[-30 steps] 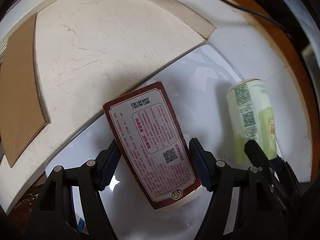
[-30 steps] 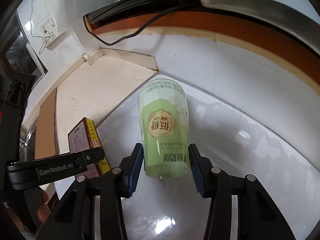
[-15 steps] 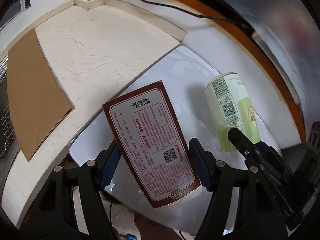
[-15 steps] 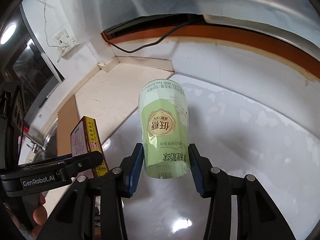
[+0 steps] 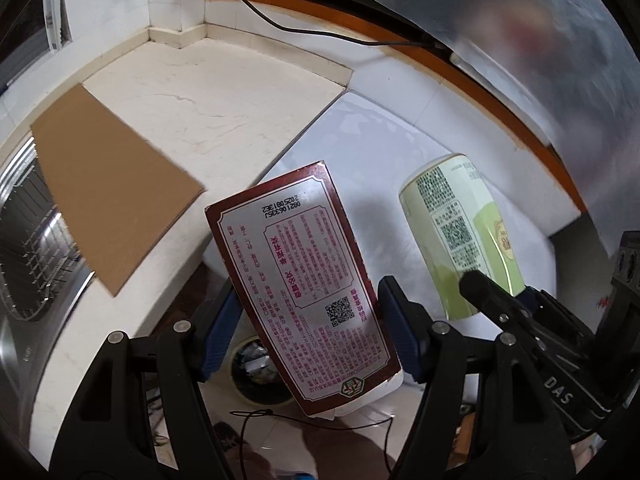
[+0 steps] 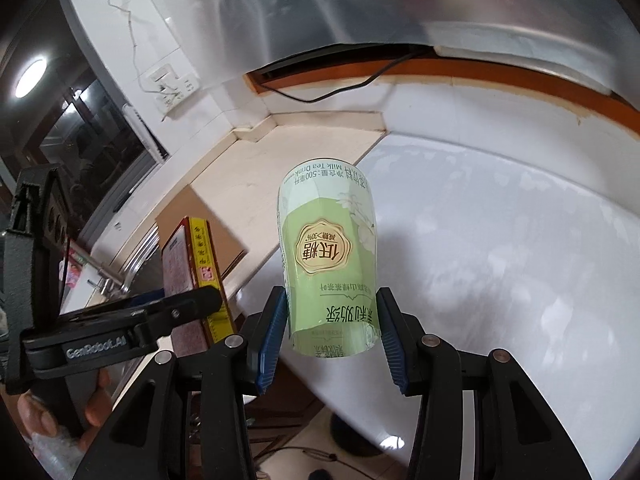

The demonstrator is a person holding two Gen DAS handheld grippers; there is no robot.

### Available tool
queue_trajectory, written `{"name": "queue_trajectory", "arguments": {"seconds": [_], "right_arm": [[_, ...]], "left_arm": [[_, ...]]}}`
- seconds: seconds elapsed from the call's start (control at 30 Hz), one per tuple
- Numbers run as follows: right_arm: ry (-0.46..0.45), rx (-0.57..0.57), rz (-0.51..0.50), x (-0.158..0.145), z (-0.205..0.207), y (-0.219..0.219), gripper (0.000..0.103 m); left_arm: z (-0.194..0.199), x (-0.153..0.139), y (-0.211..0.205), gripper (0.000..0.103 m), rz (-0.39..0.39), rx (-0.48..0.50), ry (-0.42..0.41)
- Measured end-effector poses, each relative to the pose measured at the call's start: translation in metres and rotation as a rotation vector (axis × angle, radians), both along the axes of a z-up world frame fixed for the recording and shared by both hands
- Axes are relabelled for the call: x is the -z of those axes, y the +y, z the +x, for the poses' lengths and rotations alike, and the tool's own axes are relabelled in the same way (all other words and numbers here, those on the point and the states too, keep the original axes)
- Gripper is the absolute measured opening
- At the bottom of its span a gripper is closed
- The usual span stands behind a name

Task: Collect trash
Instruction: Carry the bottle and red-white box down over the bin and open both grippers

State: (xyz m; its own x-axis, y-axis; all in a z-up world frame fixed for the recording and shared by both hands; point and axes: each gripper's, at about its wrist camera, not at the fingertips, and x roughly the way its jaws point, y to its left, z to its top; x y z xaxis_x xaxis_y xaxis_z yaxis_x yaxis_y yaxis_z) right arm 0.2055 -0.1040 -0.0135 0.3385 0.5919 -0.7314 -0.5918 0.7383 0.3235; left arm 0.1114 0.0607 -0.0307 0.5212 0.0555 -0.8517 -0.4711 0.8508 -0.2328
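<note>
My left gripper [image 5: 306, 312] is shut on a dark red printed carton [image 5: 300, 280], held in the air past the counter edge. The carton's yellow side also shows in the right wrist view [image 6: 200, 264]. My right gripper [image 6: 330, 328] is shut on a pale green milk tea cup [image 6: 330, 264], held beside the carton; the cup also shows in the left wrist view [image 5: 460, 236]. A round bin with trash inside [image 5: 256, 372] stands on the floor below the carton.
A white glossy table [image 6: 500, 280] lies under the cup. A beige marble counter [image 5: 208, 92] carries a brown cardboard sheet [image 5: 108, 192]. A metal sink with a wire rack [image 5: 32, 248] is at the left. A black cable [image 5: 320, 32] runs along the wall.
Both grippers have drawn back and up from the white table with the carton and the cup still held. The counter edge, the floor and the bin have come into view.
</note>
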Motion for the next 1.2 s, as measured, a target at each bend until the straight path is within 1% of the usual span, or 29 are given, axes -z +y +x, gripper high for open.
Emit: {"name": "queue_trajectory", "arguments": {"seconds": [0.17, 0.3, 0.37, 0.43, 0.53, 0.57, 0.6, 0.67, 0.7, 0.73, 0.77, 0.8, 0.83, 0.87, 0.9, 0.93, 0.97, 1.0, 1.07, 1.13, 1.17, 1.2], "right_arm": [[0.034, 0.001, -0.005, 0.014, -0.056, -0.011, 0.044], [0.077, 0.003, -0.030, 0.043, -0.099, -0.019, 0.044], [0.099, -0.002, -0.046, 0.059, -0.114, -0.021, 0.044], [0.140, -0.005, -0.057, 0.082, -0.133, -0.024, 0.044], [0.177, -0.013, -0.086, 0.119, -0.160, -0.027, 0.044], [0.176, -0.015, -0.099, 0.130, -0.167, -0.027, 0.044], [0.174, -0.019, -0.124, 0.144, -0.177, -0.026, 0.044], [0.166, -0.023, -0.150, 0.167, -0.190, -0.025, 0.044], [0.174, -0.024, -0.169, 0.185, -0.200, -0.025, 0.044], [0.183, -0.022, -0.176, 0.195, -0.200, -0.024, 0.044], [0.203, -0.017, -0.183, 0.214, -0.207, -0.026, 0.044], [0.213, -0.013, -0.190, 0.227, -0.210, -0.026, 0.044], [0.225, -0.007, -0.205, 0.242, -0.211, -0.024, 0.044], [0.243, -0.001, -0.215, 0.259, -0.214, -0.026, 0.044], [0.263, 0.011, -0.222, 0.282, -0.218, -0.028, 0.044], [0.272, 0.019, -0.232, 0.294, -0.214, -0.022, 0.044], [0.290, 0.029, -0.244, 0.313, -0.215, -0.023, 0.045], [0.321, 0.045, -0.249, 0.338, -0.217, -0.025, 0.045], [0.356, 0.074, -0.266, 0.372, -0.210, -0.023, 0.047], [0.363, 0.086, -0.281, 0.402, -0.210, -0.022, 0.048], [0.363, 0.093, -0.294, 0.411, -0.208, -0.022, 0.049], [0.378, 0.105, -0.305, 0.430, -0.210, -0.022, 0.049]], "left_arm": [[-0.041, 0.018, -0.008, 0.065, 0.038, 0.043, 0.015], [-0.070, 0.049, -0.013, 0.065, 0.037, 0.076, 0.046], [-0.083, 0.069, -0.016, 0.065, 0.034, 0.091, 0.065], [-0.097, 0.094, -0.018, 0.065, 0.024, 0.102, 0.093], [-0.112, 0.132, -0.020, 0.065, -0.009, 0.117, 0.135], [-0.116, 0.143, -0.021, 0.065, -0.016, 0.120, 0.147], [-0.122, 0.161, -0.021, 0.065, -0.025, 0.124, 0.167], [-0.128, 0.182, -0.021, 0.065, -0.039, 0.131, 0.178], [-0.132, 0.194, -0.021, 0.065, -0.045, 0.133, 0.187], [-0.135, 0.211, -0.020, 0.065, -0.050, 0.137, 0.198], [-0.137, 0.224, -0.020, 0.065, -0.046, 0.143, 0.201], [-0.137, 0.233, -0.021, 0.065, -0.042, 0.147, 0.205], [-0.138, 0.253, -0.021, 0.065, -0.045, 0.155, 0.222], [-0.140, 0.269, -0.021, 0.065, -0.054, 0.161, 0.228], [-0.136, 0.279, -0.019, 0.065, -0.056, 0.165, 0.231], [-0.136, 0.298, -0.019, 0.065, -0.055, 0.169, 0.249], [-0.136, 0.319, -0.018, 0.065, -0.057, 0.175, 0.274], [-0.134, 0.336, -0.018, 0.065, -0.060, 0.182, 0.287], [-0.133, 0.370, -0.017, 0.065, -0.061, 0.192, 0.323], [-0.130, 0.399, -0.021, 0.065, -0.063, 0.206, 0.345], [-0.126, 0.413, -0.027, 0.066, -0.061, 0.214, 0.355], [-0.123, 0.422, -0.028, 0.066, -0.060, 0.220, 0.363]]}}
